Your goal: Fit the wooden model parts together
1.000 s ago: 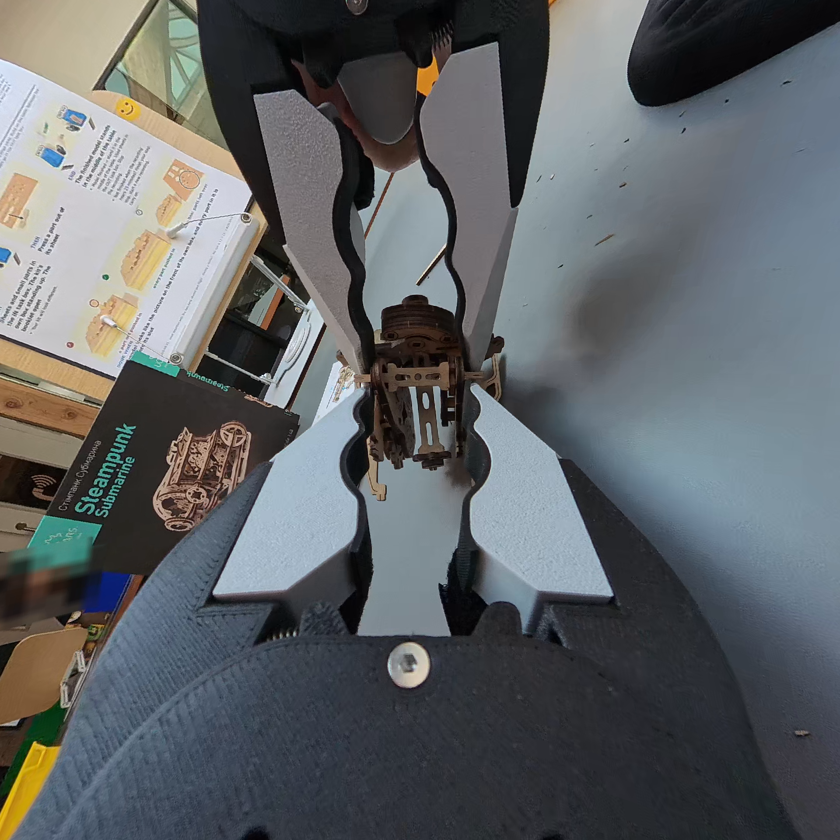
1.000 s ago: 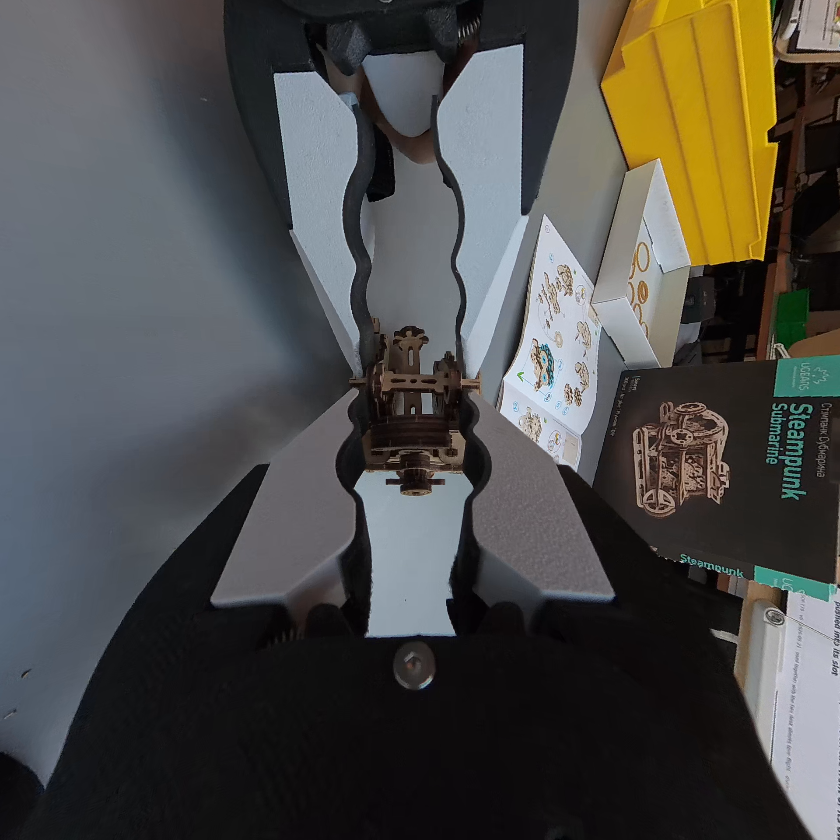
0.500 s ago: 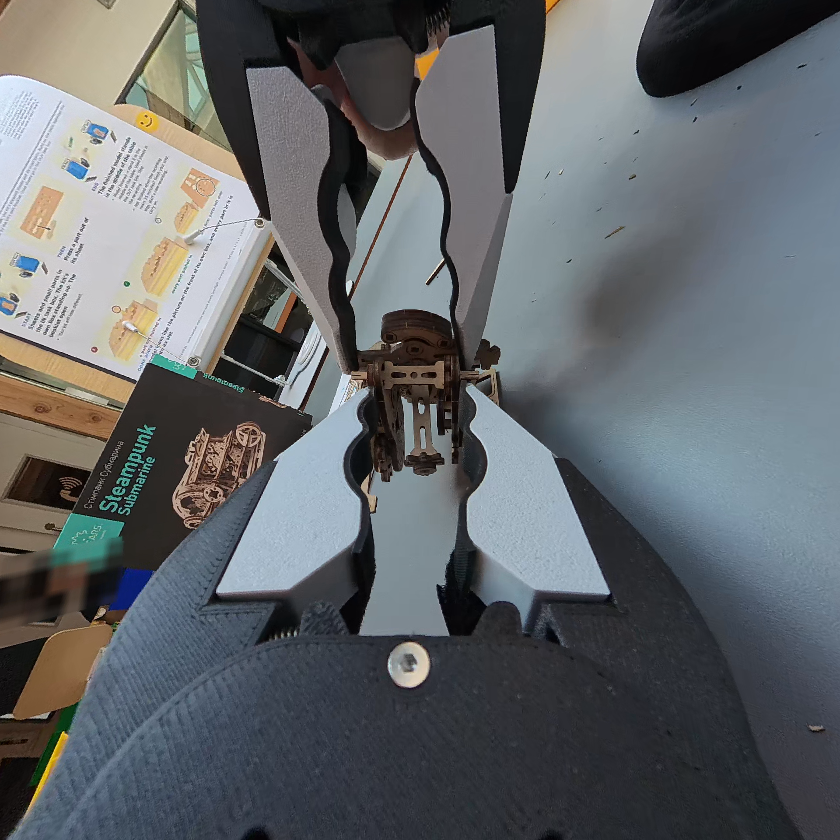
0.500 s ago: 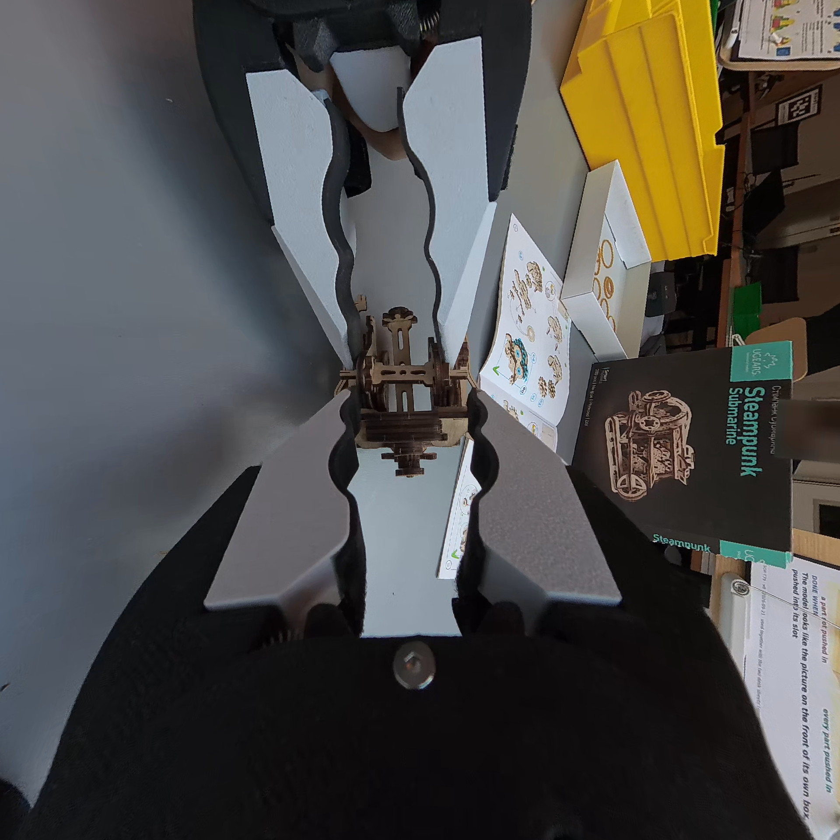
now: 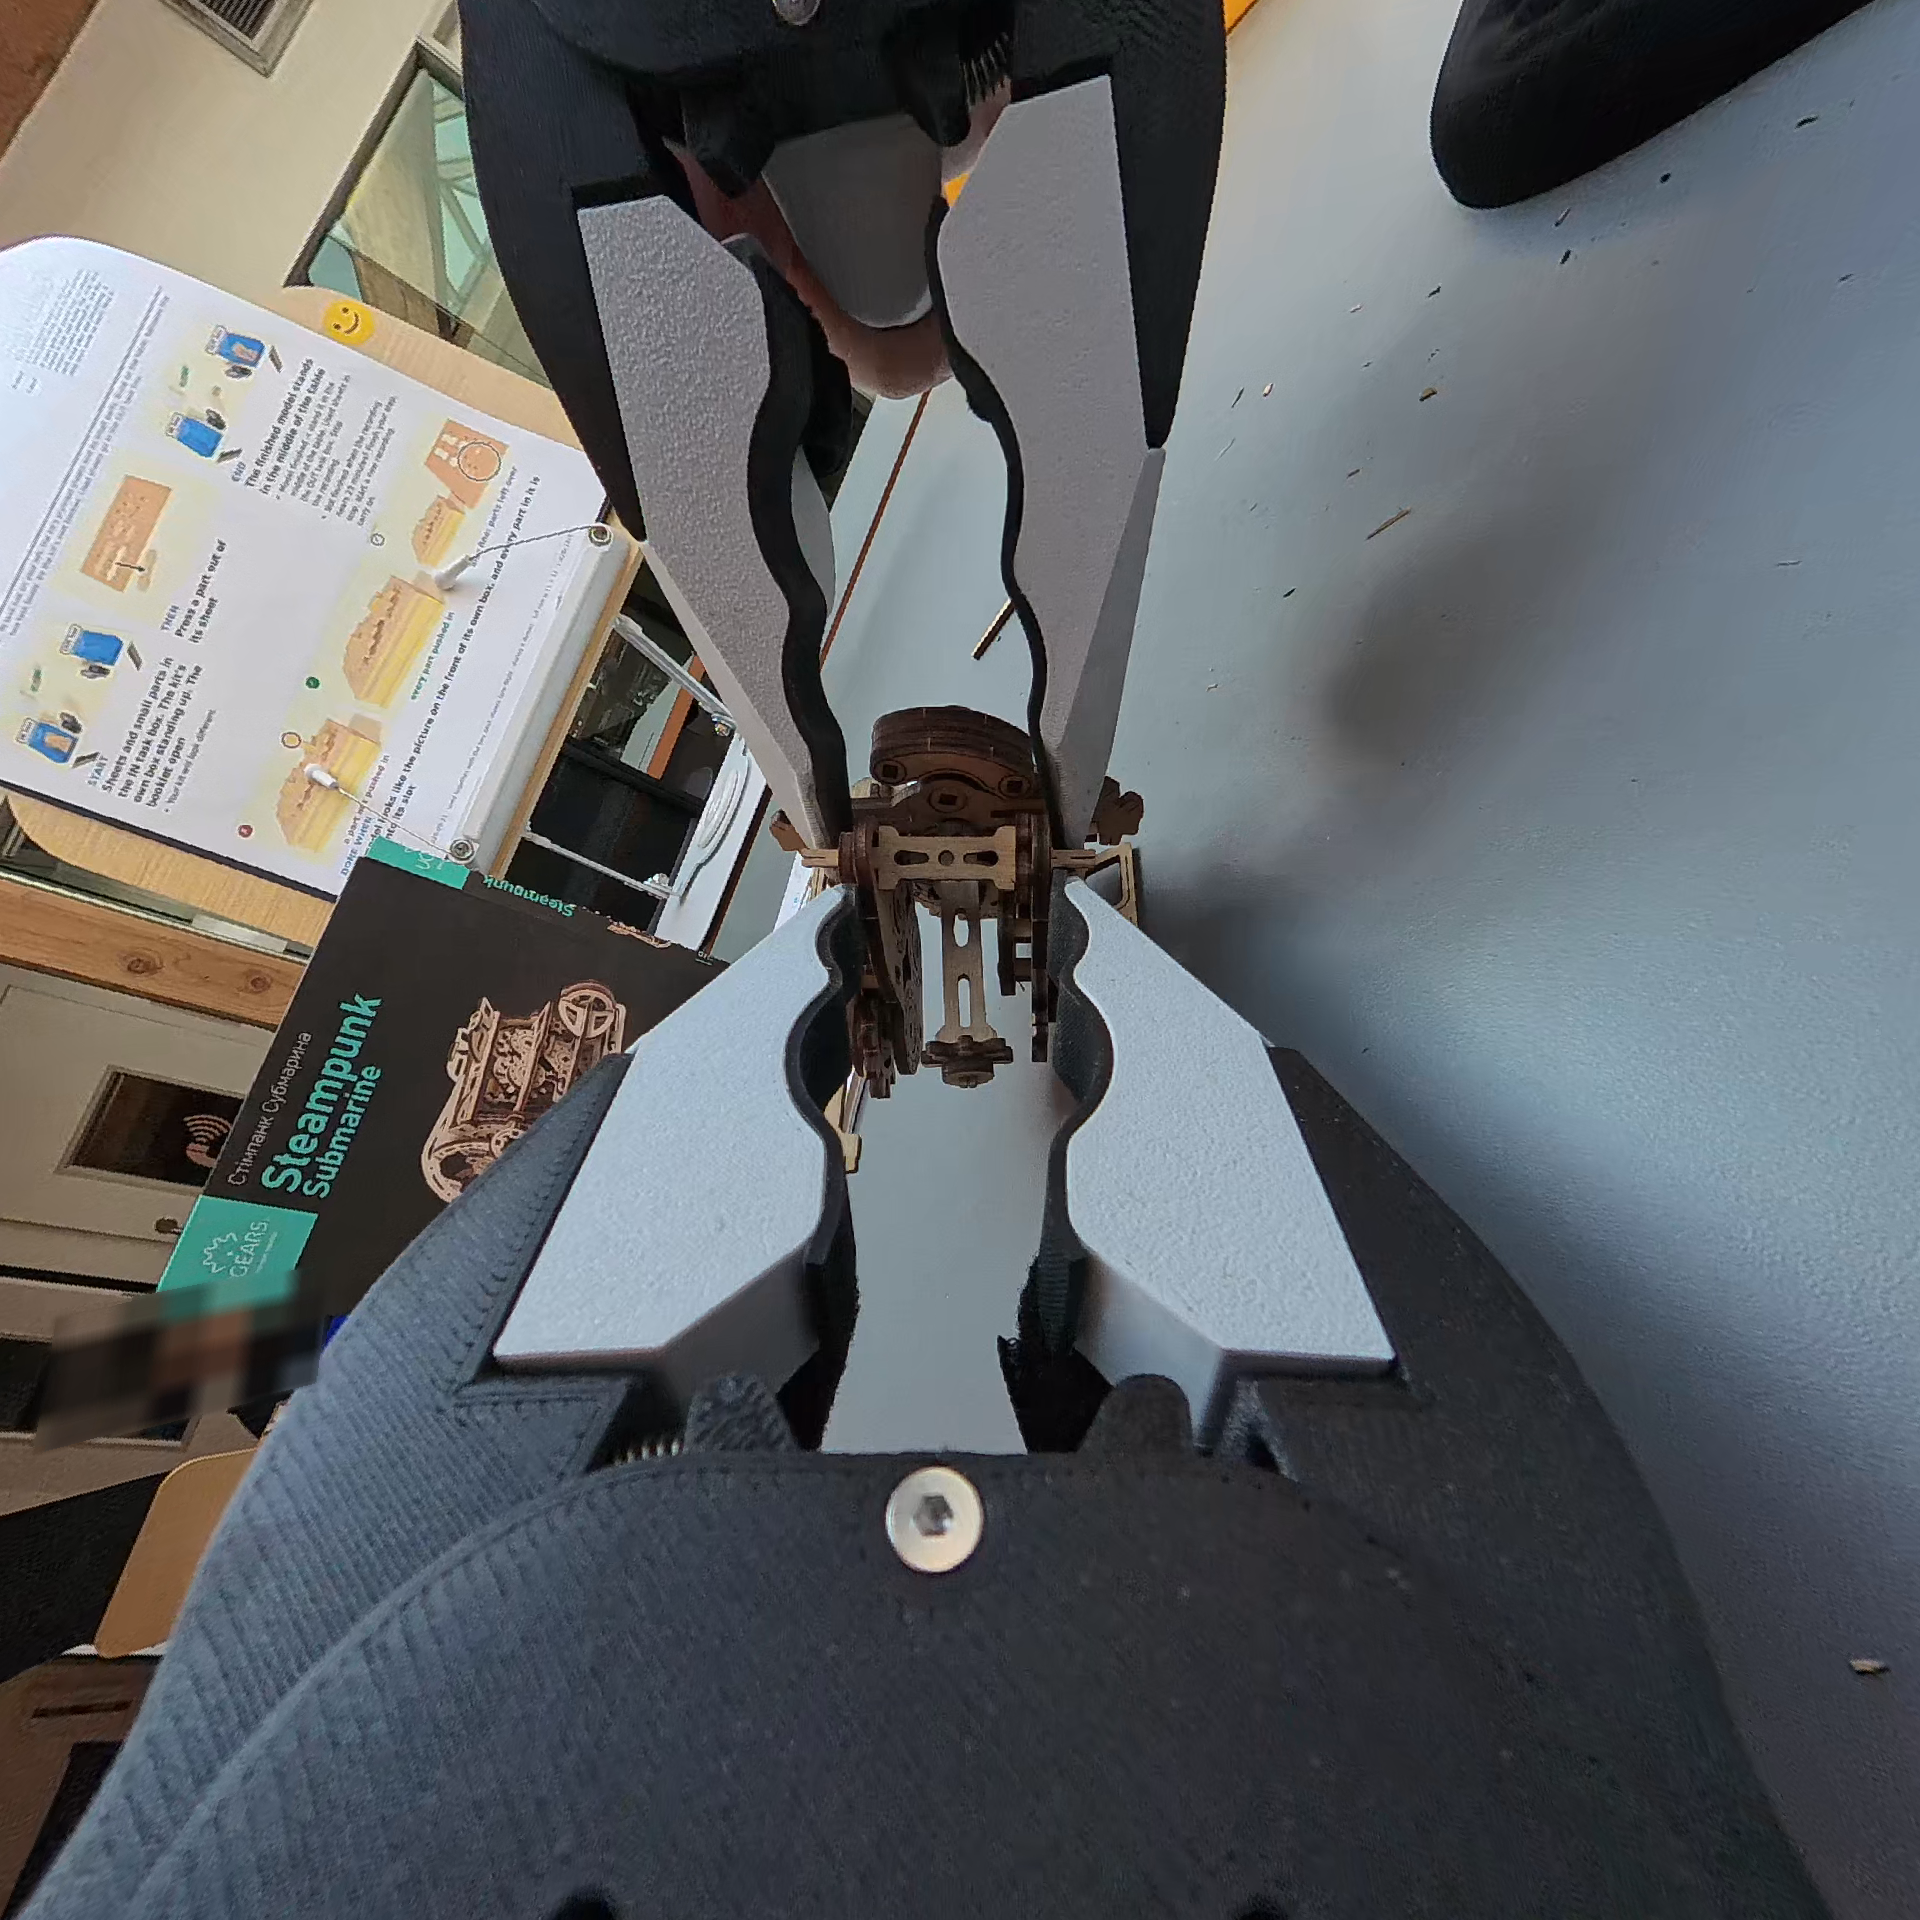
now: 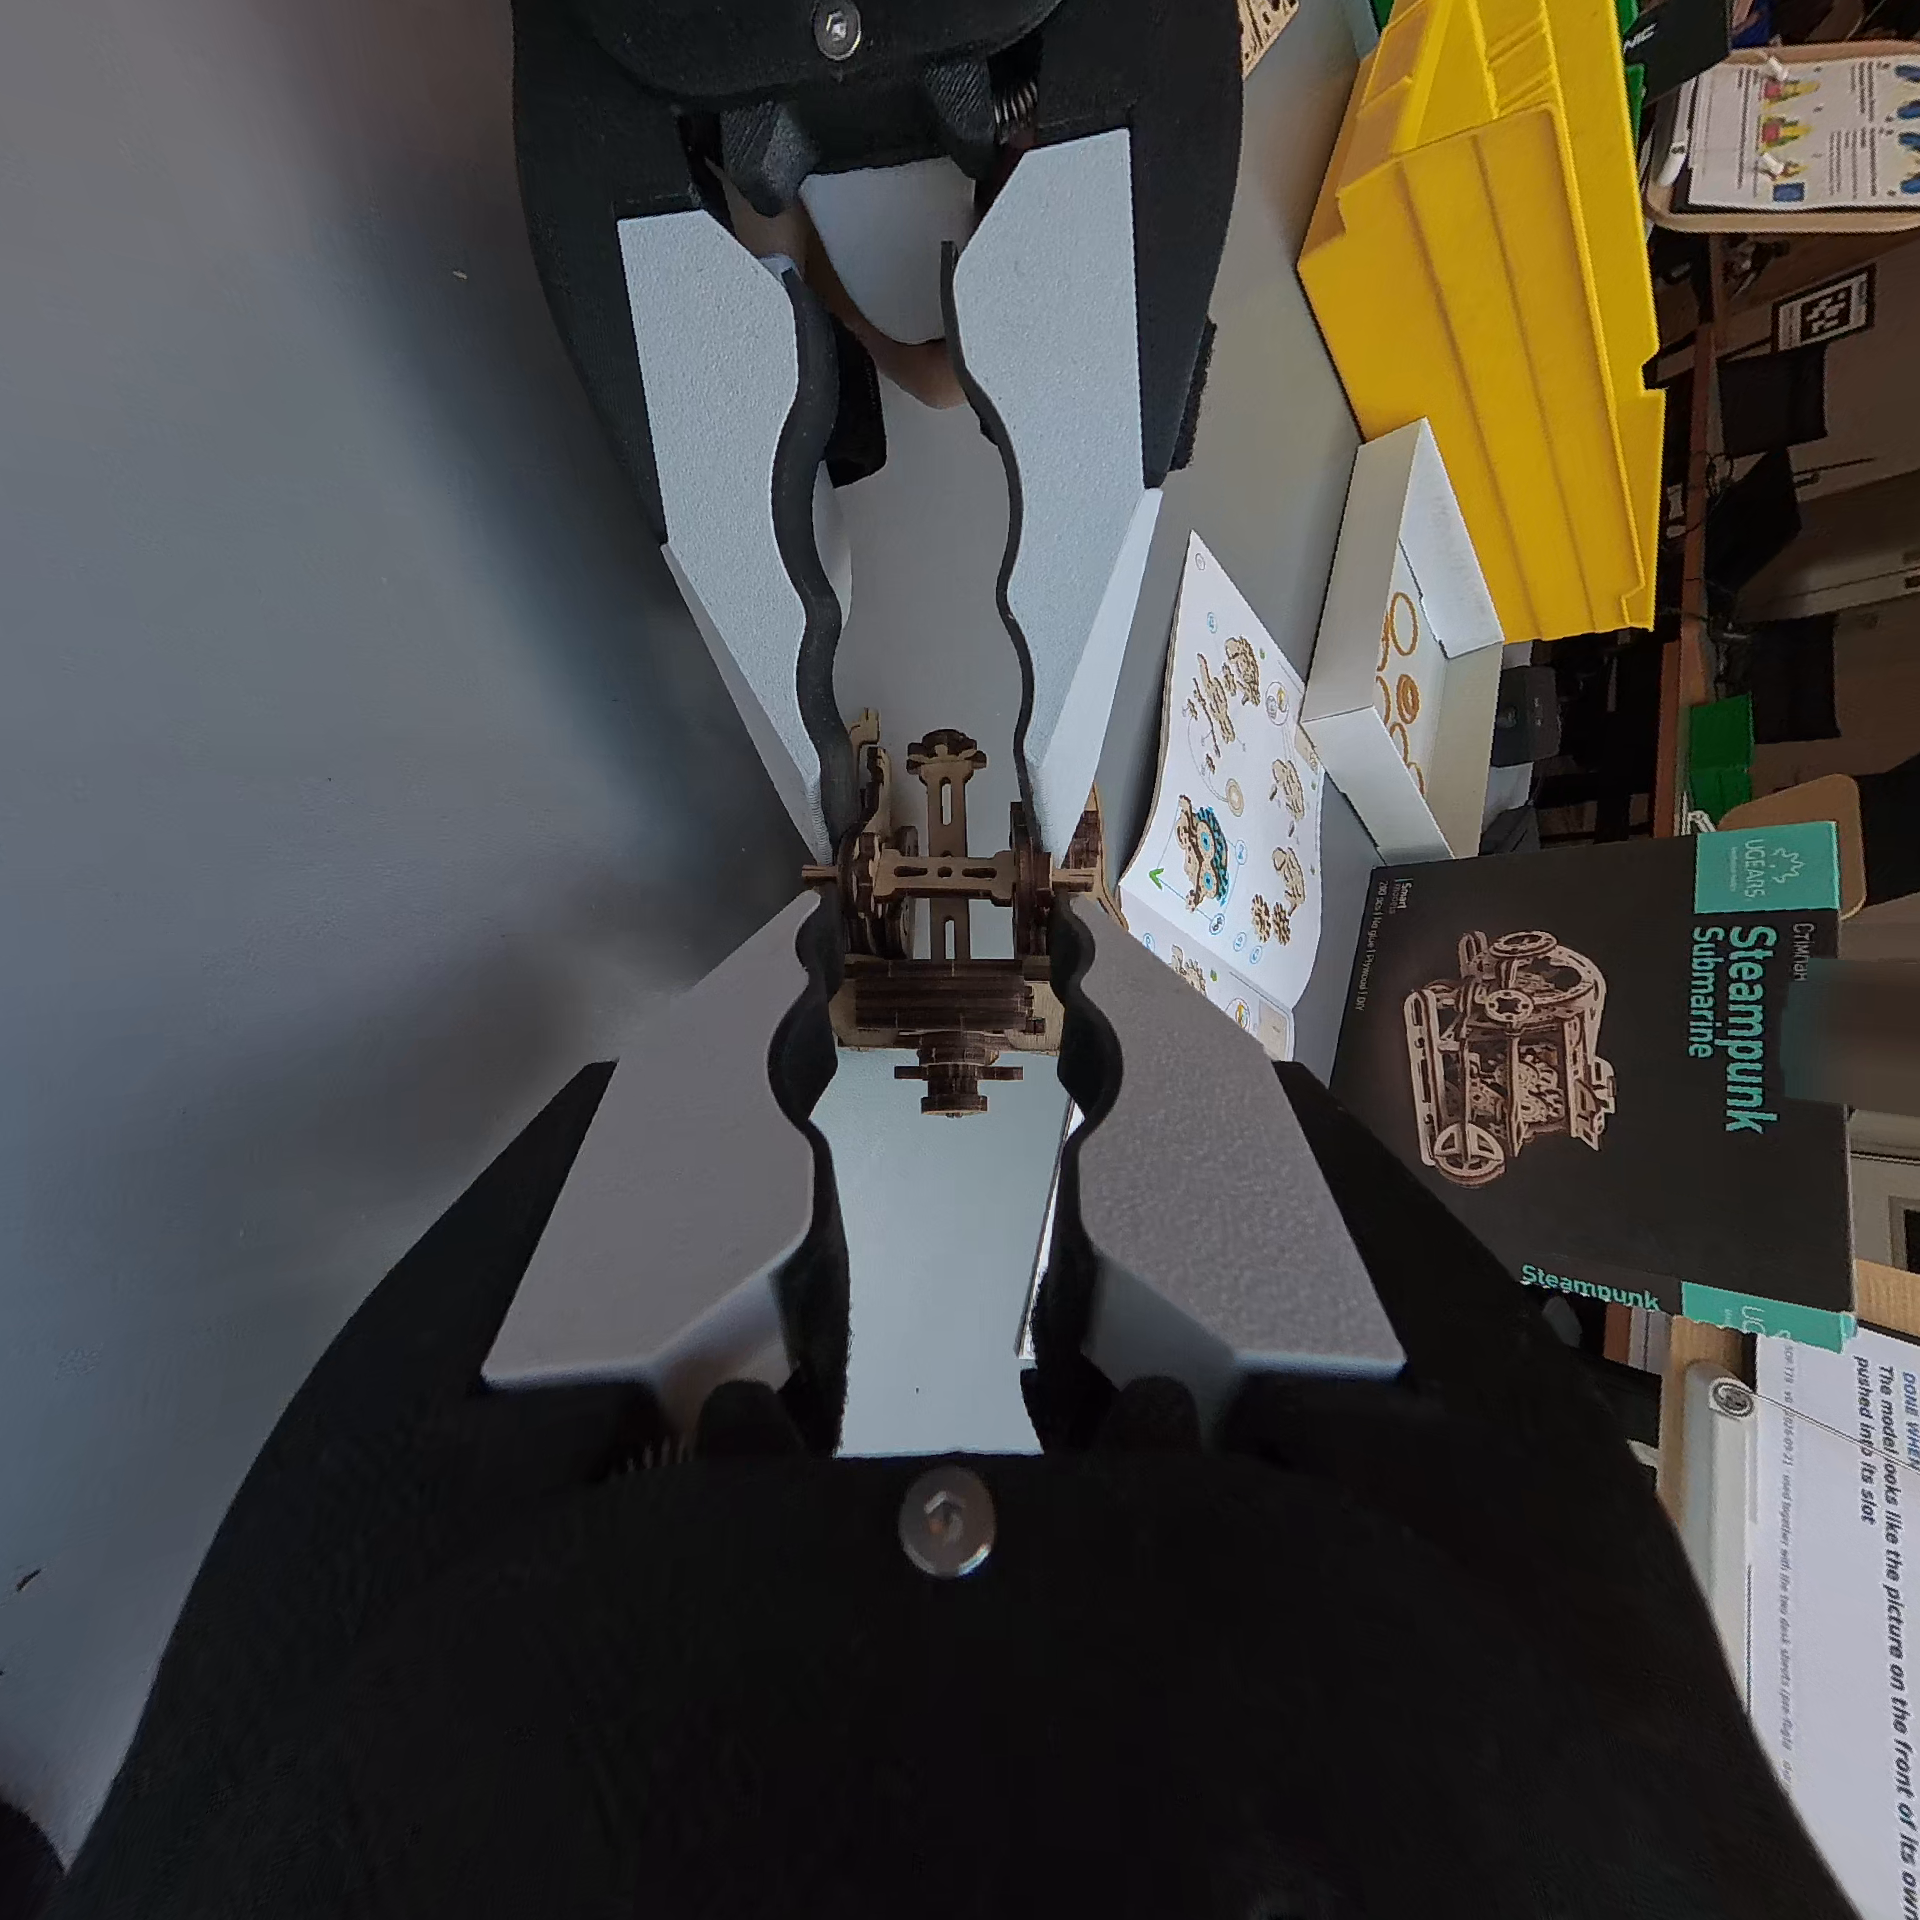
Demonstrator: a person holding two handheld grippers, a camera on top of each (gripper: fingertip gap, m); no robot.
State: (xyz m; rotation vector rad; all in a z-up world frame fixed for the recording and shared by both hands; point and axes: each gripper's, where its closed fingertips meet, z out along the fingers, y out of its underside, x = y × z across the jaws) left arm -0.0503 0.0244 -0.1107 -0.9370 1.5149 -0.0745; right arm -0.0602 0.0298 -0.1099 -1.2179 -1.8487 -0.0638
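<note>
A small brown wooden model (image 5: 951, 862) with gears and a slotted rod is held above the grey table (image 5: 1507, 935). My left gripper (image 5: 951, 914) is shut on its near end in the left wrist view. My right gripper (image 5: 945, 821) comes in from the top, facing it, and clamps the far end. In the right wrist view the model (image 6: 940, 935) sits between my right gripper (image 6: 940, 920), shut on its layered block end, and the left gripper (image 6: 935, 821) opposite. The fingertips of the two grippers nearly meet. A thin pale piece (image 5: 852, 1127) hangs from the model's left side.
A black kit box (image 6: 1600, 1060) stands at the table's edge, also in the left wrist view (image 5: 416, 1039). An open instruction booklet (image 6: 1236, 790), a white box (image 6: 1403, 644) and yellow bins (image 6: 1486, 312) lie beside it. A printed instruction sheet (image 5: 260, 582) and a dark object (image 5: 1662, 83) are nearby.
Both grippers keep their hold on the model. The pair has shifted and tilted slightly together, so the background has slid in both views.
</note>
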